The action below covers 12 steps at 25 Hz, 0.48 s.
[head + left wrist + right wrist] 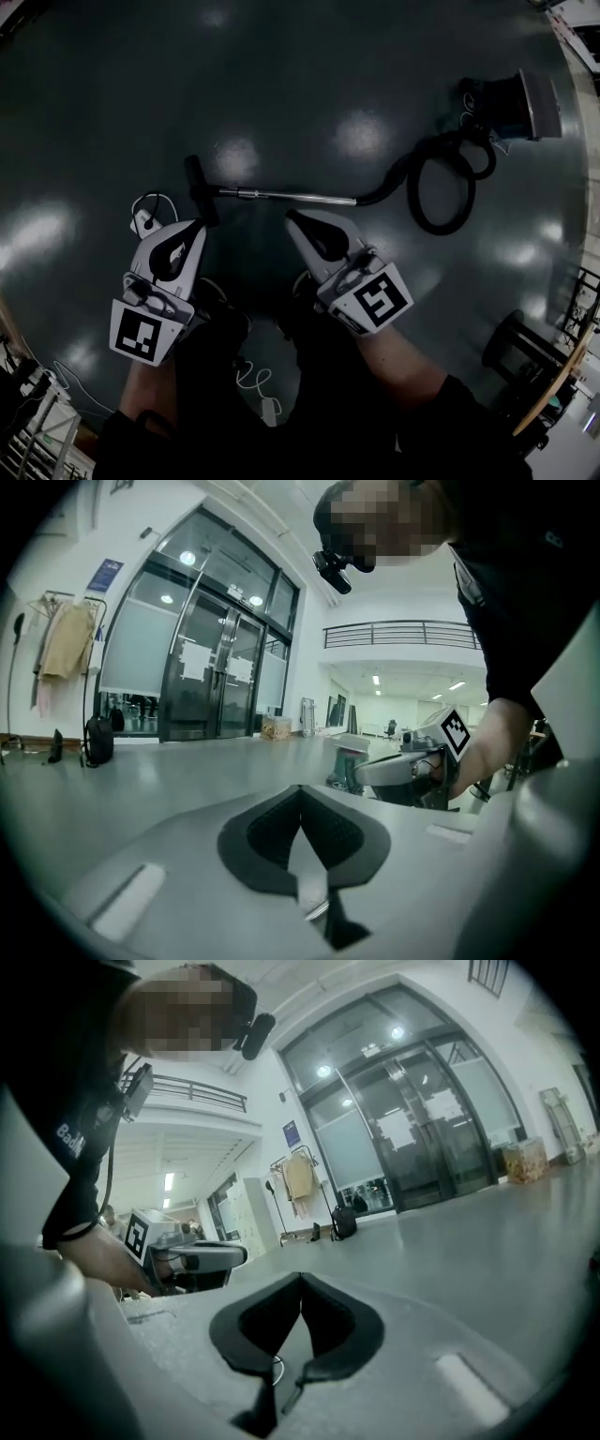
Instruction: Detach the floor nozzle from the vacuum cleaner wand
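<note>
Nearest you, both grippers hang over the dark glossy floor (309,84) just ahead of your feet, and neither touches anything. The left gripper (199,225) has its black-padded jaws pressed together with nothing between them, which its own view confirms (300,789). The right gripper (291,217) is the same, closed and empty (300,1279). Just beyond the left gripper a small white plug with a looped white cable (145,214) lies on the floor; it is no part of the job. Beside it is the black bar-shaped floor nozzle (197,187), lying crosswise and near the left gripper's tip. From it the chrome metal wand (291,196) runs flat along the floor past the right gripper's tip, well clear of both. Farther off the wand joins a black ribbed hose (441,192) that coils back to the dark blue and grey canister body (520,105) near the floor's far right edge. As I read it, you are at the approach, with no grasp yet made and the nozzle attached. Next you will need to open both pairs of jaws, then set the left on the nozzle's neck and the right on the wand close to the joint. Hold the wand steady and draw the two apart along its line. Whether a release catch sits at the joint cannot be made out from here.
</note>
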### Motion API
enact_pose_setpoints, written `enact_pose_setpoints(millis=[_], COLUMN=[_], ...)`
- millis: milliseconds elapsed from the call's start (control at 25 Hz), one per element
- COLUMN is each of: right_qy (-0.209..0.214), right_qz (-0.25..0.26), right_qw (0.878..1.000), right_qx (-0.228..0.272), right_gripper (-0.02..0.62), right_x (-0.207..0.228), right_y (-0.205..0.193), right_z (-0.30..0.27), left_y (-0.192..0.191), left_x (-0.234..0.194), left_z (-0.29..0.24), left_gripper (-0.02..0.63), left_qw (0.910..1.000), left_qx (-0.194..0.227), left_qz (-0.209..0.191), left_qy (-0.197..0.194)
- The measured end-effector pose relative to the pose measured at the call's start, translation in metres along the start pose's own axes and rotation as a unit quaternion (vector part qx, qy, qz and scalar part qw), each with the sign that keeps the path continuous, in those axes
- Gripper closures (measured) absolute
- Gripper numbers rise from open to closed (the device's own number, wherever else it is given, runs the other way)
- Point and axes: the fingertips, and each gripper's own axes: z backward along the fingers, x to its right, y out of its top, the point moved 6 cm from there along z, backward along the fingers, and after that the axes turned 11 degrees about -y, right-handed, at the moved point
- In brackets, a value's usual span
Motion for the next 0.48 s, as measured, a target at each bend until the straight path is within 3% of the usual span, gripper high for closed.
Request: enact_pose_setpoints(millis=[240,480], right_qy=[0.029,0.094], right_qz=[0.014,0.029], right_qw=[0.999,0.995], right_qx=[-0.008,-0.019], right_gripper=[0.575,0.565], right_x=[0.022,0.034], right_y=[-0.072,-0.123], right_z=[-0.033,-0.065], left_y=[-0.076,-0.133], left_x=[-0.020,-0.049], left_z=[-0.023,-0.049], left_gripper=[0.595,0.586], left_qw=[0.9984,0.9909], left_qx=[-0.044,-0.073], left_qz=[-0.019,-0.042], left_qy=[-0.030,-0.105])
